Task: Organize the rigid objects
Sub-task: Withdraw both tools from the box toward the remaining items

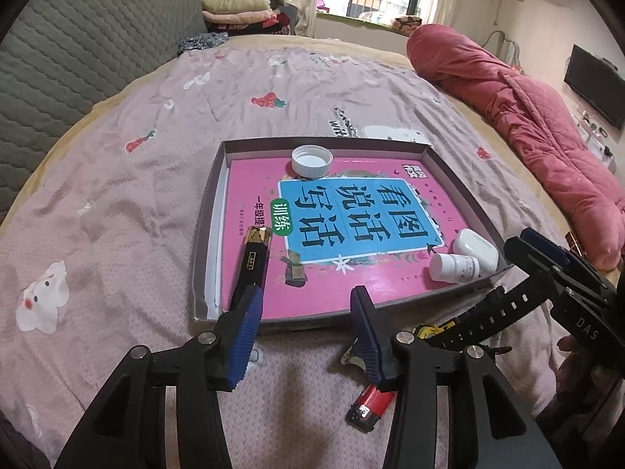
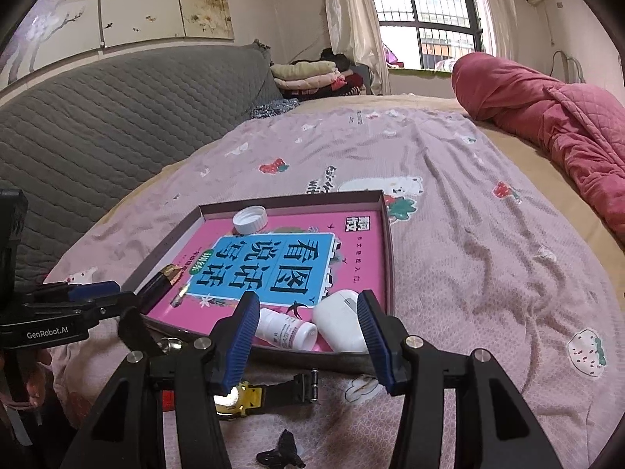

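Several rigid things are at stake, and the shallow box (image 1: pixel 218 211) on the bedspread (image 1: pixel 129 195) is the largest; a stiff low-walled tray with a pink book (image 1: pixel 351 281) flat on its floor, it probably slides on the soft cloth rather than resisting a push. Inside it lie a white case (image 2: pixel 338 324) at 5 o'clock, smooth and likely slippery, best pinched across its narrow sides; a small white bottle (image 2: pixel 287 330) on its side just beside it, light and prone to roll, best taken across the body; a white cap (image 1: pixel 311 161) at 12 o'clock; a black-and-gold tube (image 1: pixel 252 262) at 7 o'clock. Outside, near the front wall, lie a watch (image 2: pixel 242 396), hard at the dial and floppy at the strap, so the dial is the better hold, and a red lighter (image 1: pixel 369 404), small and stiff. Both tools stand released; the left gripper (image 1: pixel 306 336) and right gripper (image 2: pixel 308 336) hover over the front wall with nothing between their pads. Open room lies at 1 to 3 o'clock of the box; the walls are low enough to clear easily.
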`<state>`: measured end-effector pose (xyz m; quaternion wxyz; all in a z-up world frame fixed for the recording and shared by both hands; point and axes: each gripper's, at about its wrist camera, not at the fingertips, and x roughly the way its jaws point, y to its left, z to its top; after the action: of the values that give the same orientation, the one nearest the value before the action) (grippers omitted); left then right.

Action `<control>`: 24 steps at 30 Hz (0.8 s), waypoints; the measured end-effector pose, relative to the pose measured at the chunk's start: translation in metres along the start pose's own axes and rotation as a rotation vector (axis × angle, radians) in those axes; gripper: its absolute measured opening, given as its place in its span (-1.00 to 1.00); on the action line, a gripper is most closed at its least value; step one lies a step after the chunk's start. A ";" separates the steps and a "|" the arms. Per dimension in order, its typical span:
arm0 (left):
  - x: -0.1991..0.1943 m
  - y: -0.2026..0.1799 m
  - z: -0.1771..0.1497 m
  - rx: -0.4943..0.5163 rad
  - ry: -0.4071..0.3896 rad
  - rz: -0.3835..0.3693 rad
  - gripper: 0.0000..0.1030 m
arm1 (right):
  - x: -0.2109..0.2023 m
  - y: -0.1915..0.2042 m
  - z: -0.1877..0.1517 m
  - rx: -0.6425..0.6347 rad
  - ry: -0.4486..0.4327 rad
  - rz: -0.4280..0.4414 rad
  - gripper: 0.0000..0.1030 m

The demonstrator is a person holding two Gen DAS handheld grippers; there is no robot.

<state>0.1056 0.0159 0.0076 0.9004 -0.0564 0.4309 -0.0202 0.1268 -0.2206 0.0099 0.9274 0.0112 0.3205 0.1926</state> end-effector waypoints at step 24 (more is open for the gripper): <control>-0.040 -0.011 -0.005 0.037 -0.040 -0.006 0.10 | -0.030 0.017 -0.011 -0.005 -0.017 -0.021 0.02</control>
<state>0.0767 0.0081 0.0373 0.9098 -0.0413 0.4120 -0.0297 0.0925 -0.2166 0.0213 0.9321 0.0071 0.3121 0.1837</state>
